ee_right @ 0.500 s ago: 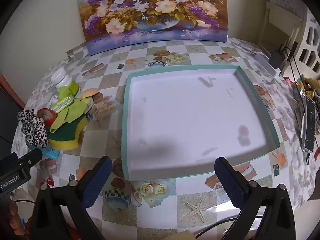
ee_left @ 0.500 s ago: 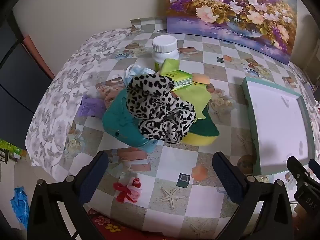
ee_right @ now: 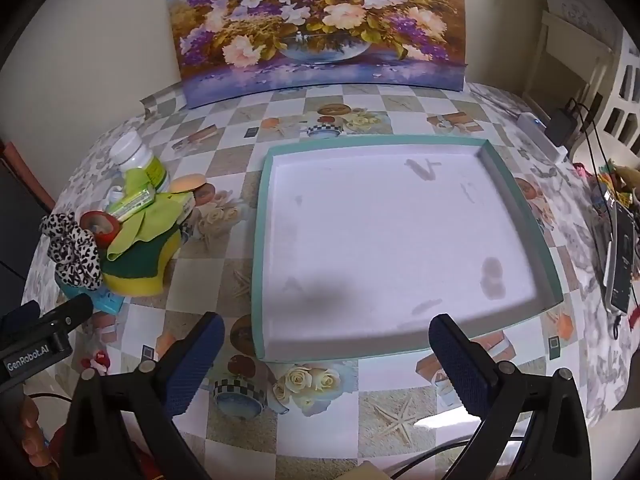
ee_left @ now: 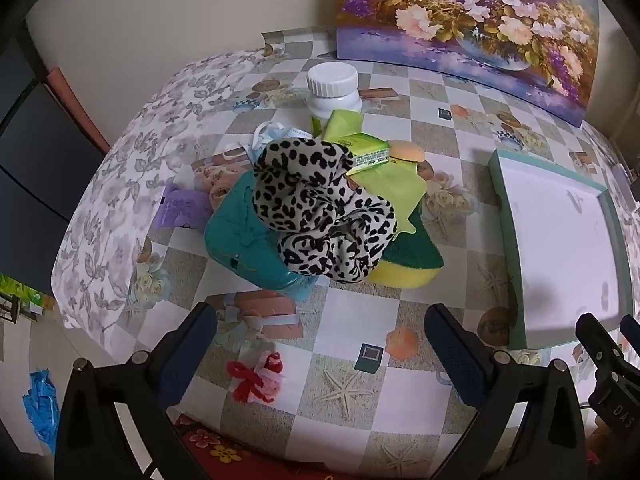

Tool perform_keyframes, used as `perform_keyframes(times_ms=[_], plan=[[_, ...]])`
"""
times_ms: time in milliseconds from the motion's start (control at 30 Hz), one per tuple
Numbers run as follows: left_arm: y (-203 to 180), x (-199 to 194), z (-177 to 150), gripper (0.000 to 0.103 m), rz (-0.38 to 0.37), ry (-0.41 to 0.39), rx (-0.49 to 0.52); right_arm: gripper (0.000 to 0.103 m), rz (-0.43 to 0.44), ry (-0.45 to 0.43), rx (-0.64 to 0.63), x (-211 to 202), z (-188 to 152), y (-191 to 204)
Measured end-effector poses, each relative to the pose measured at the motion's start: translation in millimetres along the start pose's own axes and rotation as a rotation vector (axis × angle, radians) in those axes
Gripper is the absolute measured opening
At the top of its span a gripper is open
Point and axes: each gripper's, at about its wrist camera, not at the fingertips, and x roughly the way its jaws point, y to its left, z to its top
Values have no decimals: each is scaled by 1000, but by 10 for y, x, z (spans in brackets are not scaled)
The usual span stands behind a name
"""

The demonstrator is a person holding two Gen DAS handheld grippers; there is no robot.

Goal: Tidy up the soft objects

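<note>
Left wrist view: left gripper (ee_left: 320, 344) spread wide, nothing between the fingers (ee_left: 192, 344), hanging over the bench (ee_left: 352, 320) near its front edge. Just ahead, a pile of soft things toward the left side of the bench. On top, a spotted black-and-white scrunchie (ee_left: 324, 216), lying on a teal pouch (ee_left: 240, 240). Beside it on the right, a yellow and green sponge (ee_left: 408, 264) with a light green cloth (ee_left: 392, 184) draped over it. A small green box (ee_left: 368, 152) resting on the cloth. Behind the pile, a white bottle (ee_left: 334, 88) standing upright. A purple packet (ee_left: 180, 208) left of the pouch. A little red and pink bow (ee_left: 256, 376) lying alone near the front edge, close to the left finger. At the right, a teal tray (ee_left: 504, 216) with a white floor. A flower painting (ee_left: 472, 16) leaning at the back edge.

Right wrist view: right gripper (ee_right: 324, 360) spread wide too, pinching nothing, held over the front rim of the tray (ee_right: 260, 240). Tray in the middle of the bench (ee_right: 320, 420), nothing in it but marks. Pile of soft things at the left side, apart from the tray: scrunchie (ee_right: 74, 252), sponge (ee_right: 136, 276), cloth (ee_right: 144, 220). A red tape roll (ee_right: 100, 224) among them. Painting (ee_right: 316, 24) at the back. A phone (ee_right: 620, 264) near the right edge.
</note>
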Motion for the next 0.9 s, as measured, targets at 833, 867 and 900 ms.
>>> perform_keyframes(times_ms=[833, 867, 900], plan=[[-35, -4, -13, 103, 4, -7, 17, 103, 8, 1, -20, -9, -16, 31], [-33, -1, -16, 103, 4, -6, 16, 103, 6, 2, -18, -8, -17, 28], [-31, 1, -18, 103, 3, -5, 16, 103, 6, 3, -17, -5, -15, 26]])
